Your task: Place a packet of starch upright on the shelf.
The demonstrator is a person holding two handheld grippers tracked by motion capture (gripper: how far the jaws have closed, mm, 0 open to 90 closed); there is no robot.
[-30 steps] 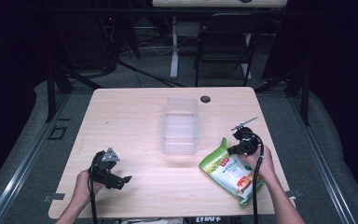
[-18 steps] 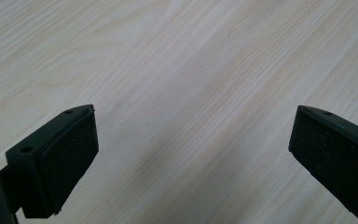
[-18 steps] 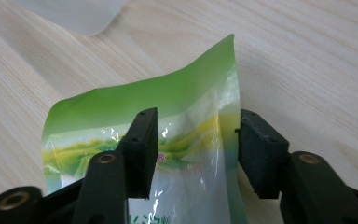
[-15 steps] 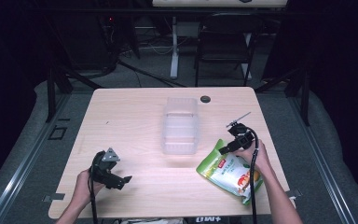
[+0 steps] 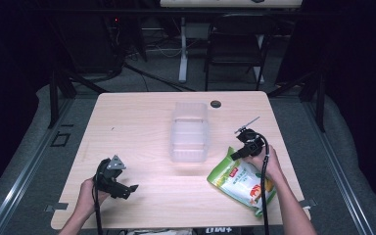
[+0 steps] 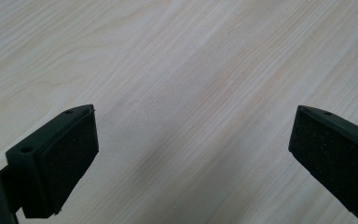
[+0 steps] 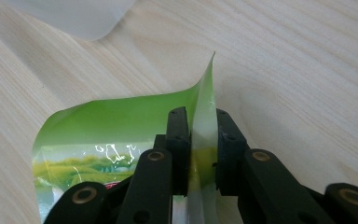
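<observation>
My right gripper (image 7: 199, 154) pinches the green pouch's (image 5: 241, 182) top edge; the clear container (image 5: 189, 132) lies just beyond-left. Left gripper (image 6: 191, 154) gapes, empty.

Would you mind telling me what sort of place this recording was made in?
Probably a lab or studio data-collection station, not a home: a bare wooden table lit amid dark surroundings, cables on the floor behind it, and a person working handheld grippers, the right gripper clamped on a green snack bag.
</observation>
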